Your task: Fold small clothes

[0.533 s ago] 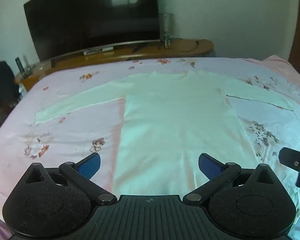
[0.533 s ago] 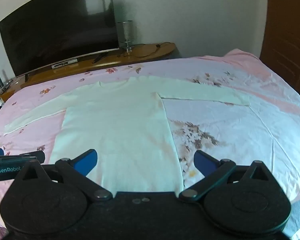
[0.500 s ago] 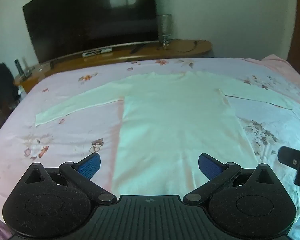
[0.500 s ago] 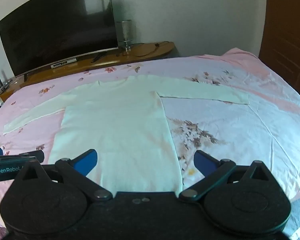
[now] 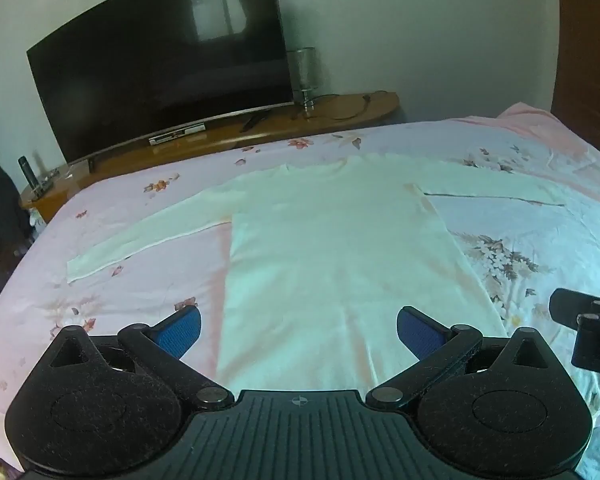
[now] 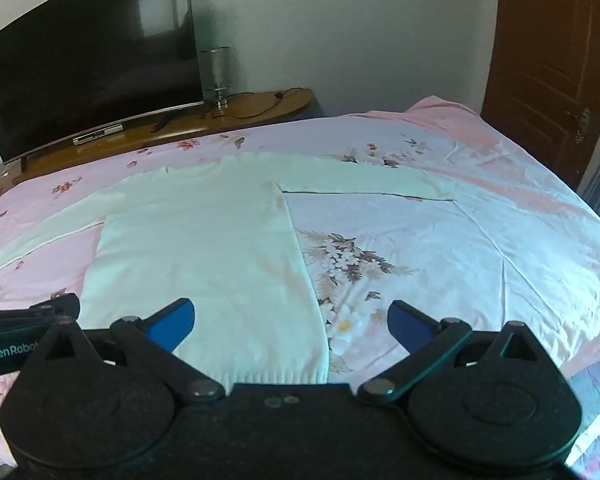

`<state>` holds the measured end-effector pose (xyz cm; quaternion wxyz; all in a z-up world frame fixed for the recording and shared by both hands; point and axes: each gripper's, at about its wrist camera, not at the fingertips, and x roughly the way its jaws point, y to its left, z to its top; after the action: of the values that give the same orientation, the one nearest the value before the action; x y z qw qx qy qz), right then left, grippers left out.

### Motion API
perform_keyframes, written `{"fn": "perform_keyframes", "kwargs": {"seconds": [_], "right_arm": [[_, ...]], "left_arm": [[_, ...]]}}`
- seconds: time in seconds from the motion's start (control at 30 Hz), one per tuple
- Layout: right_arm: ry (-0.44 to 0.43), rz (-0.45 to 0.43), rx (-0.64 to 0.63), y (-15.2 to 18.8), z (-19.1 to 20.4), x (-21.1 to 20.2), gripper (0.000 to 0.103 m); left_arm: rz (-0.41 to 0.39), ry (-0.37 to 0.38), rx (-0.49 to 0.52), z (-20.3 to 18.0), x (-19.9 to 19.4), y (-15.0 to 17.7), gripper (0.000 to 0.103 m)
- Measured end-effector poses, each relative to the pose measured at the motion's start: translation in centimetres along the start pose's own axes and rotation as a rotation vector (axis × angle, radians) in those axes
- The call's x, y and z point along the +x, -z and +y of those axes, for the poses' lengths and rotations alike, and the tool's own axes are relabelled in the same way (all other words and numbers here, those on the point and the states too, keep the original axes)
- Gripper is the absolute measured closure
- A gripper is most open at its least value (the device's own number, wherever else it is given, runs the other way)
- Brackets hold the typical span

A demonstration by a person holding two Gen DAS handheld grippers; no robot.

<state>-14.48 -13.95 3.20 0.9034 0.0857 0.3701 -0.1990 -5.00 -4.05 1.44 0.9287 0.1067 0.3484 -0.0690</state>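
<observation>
A pale cream long-sleeved sweater [image 5: 332, 248] lies flat on the pink floral bed, sleeves spread out to both sides, hem nearest me. It also shows in the right wrist view [image 6: 204, 248]. My left gripper [image 5: 298, 330] is open and empty, hovering over the hem's left part. My right gripper [image 6: 290, 320] is open and empty, above the hem's right corner. The right gripper's body [image 5: 588, 332] shows at the left view's right edge; the left gripper's body [image 6: 24, 328] shows at the right view's left edge.
The pink floral bedsheet [image 6: 460, 248] covers the bed. Beyond it stands a wooden TV bench [image 5: 228, 136] with a large dark TV [image 5: 160, 68], a glass lamp [image 5: 304, 76] and cables. A brown door [image 6: 552, 60] is at the right.
Both grippers stay open. The views have shifted slightly; the sweater has not moved.
</observation>
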Motion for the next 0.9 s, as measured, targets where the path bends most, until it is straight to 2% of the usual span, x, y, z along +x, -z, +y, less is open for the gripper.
{"fn": "perform_keyframes", "kwargs": {"seconds": [0.13, 0.27, 0.6, 0.9], "right_arm": [[0.011, 0.008, -0.003, -0.2, 0.3, 0.0, 0.0], [0.006, 0.024, -0.001, -0.1, 0.2, 0.2, 0.0], [-0.001, 0.108, 0.02, 1.0, 0.2, 1.1, 0.0], [0.007, 0.222, 0.038, 1.5, 0.4, 2.7, 0.0]], "left_arm": [[0.035, 0.029, 0.008, 0.5, 0.0, 0.1, 0.0], [0.108, 0.056, 0.016, 0.3, 0.7, 0.5, 0.0], [0.276, 0.057, 0.02, 0.3, 2.8, 1.9, 0.0], [0.298, 0.046, 0.013, 1.2, 3.3, 1.2, 0.0]]}}
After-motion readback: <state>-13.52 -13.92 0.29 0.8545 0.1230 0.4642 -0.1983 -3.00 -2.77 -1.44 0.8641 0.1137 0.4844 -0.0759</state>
